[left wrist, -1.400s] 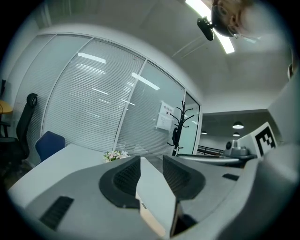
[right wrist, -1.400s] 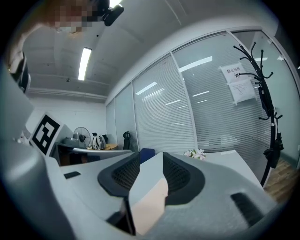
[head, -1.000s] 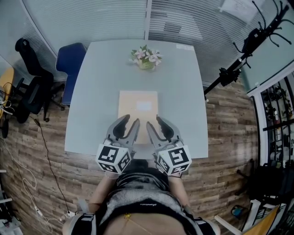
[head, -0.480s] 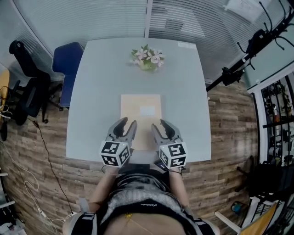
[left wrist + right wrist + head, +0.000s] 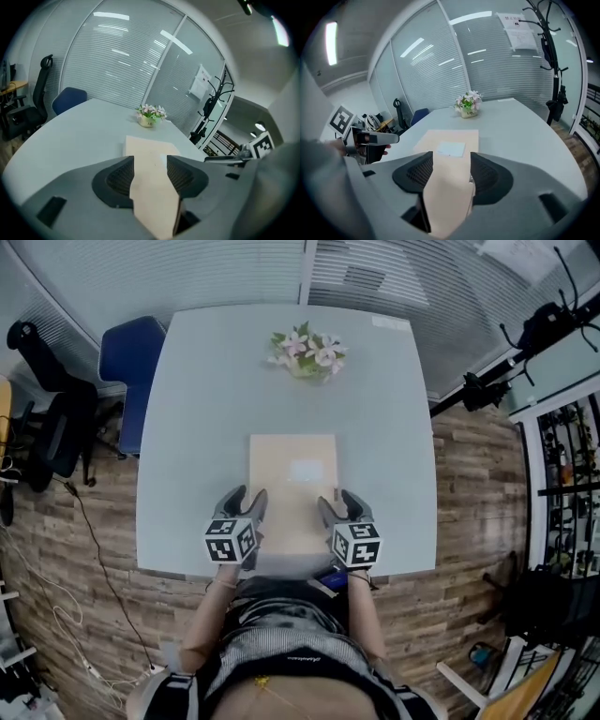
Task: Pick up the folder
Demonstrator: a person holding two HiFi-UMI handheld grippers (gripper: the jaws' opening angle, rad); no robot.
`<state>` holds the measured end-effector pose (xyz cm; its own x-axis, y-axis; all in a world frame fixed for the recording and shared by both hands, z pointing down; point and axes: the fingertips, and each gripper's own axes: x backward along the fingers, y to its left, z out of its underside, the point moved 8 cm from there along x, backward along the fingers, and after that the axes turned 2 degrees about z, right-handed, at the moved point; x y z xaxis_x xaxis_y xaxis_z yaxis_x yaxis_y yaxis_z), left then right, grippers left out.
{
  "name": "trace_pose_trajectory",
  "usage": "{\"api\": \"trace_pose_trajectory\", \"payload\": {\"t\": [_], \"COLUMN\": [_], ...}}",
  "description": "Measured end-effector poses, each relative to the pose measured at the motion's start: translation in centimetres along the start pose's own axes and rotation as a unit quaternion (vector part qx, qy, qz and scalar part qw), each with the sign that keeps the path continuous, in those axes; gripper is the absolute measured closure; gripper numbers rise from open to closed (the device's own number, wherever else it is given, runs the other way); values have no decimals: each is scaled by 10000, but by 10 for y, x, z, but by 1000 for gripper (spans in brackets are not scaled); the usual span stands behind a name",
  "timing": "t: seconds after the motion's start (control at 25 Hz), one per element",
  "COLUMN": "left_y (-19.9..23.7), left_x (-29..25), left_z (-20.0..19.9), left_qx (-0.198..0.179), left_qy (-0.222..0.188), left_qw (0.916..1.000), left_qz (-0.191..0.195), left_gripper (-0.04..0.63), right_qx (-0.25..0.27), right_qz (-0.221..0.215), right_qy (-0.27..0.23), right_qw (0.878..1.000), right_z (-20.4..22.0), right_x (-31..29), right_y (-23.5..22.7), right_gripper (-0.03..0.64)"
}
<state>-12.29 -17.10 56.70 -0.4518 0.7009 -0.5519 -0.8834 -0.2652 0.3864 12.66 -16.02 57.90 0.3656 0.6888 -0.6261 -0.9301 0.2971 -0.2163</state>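
Counter (image 5: 202, 427), pale grey, rounded corners. One container on it: a small pot of pink and white flowers (image 5: 307, 351) at the far edge, well apart from everything else. The folder (image 5: 292, 486), plain tan, lies flat on the near half of the counter with its near edge towards you. It carries a small white label (image 5: 307, 470) near the middle; no writing can be read on it. A white notice (image 5: 520, 32) hangs on the glass wall behind, with print too small to read. Your left hand-held gripper (image 5: 247, 500) sits at the folder's near left corner, jaws opening, released. Its own view shows the tan sheet running through the gap between the two pads, with no clamp on it. Your right hand-held gripper (image 5: 339, 503) is at the near right corner in the same condition: jaws opening, folder between them, not clenched. A blue chair (image 5: 131, 351) stands off the counter's far left corner.
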Motion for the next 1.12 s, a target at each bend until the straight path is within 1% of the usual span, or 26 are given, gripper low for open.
{"api": "trace_pose_trajectory", "payload": {"t": [0.12, 0.24, 0.36, 0.52, 0.56, 0.64, 0.72, 0.88, 1.0, 1.12], "left_y": [15, 27, 34, 40, 41, 42, 42, 39, 33, 26], "left_x": [-16, -31, -44, -54, -56, -59, -60, -56, -51, -46], "left_z": [16, 31, 43, 52, 54, 60, 61, 55, 57, 52], "left_qx": [234, 598, 879, 917, 973, 1094, 1094, 868, 755, 661], "left_qy": [347, 595, 773, 950, 965, 980, 974, 947, 957, 879], "left_qw": [9991, 9964, 9930, 9912, 9905, 9887, 9887, 9916, 9925, 9939], "left_qz": [-18, 70, 130, 74, 143, 310, 318, 129, 117, 124], "left_gripper": [383, 368, 359, 354, 353, 353, 353, 354, 358, 360], "right_qx": [-339, -688, -1040, -1472, -1529, -1635, -1649, -1458, -1375, -1214], "right_qz": [74, 127, 7, -257, -282, -330, -366, -307, -269, -219], "right_qy": [242, 385, 531, 714, 717, 666, 613, 635, 669, 585], "right_qw": [9991, 9968, 9932, 9862, 9852, 9837, 9837, 9868, 9879, 9906], "right_z": [15, 26, 35, 50, 53, 56, 56, 53, 52, 45], "right_x": [-16, -29, -42, -55, -57, -59, -60, -58, -53, -44], "right_y": [-13, -24, -31, -35, -36, -38, -39, -36, -34, -31], "right_gripper": [350, 327, 311, 306, 313, 305, 310, 325, 331, 332]}}
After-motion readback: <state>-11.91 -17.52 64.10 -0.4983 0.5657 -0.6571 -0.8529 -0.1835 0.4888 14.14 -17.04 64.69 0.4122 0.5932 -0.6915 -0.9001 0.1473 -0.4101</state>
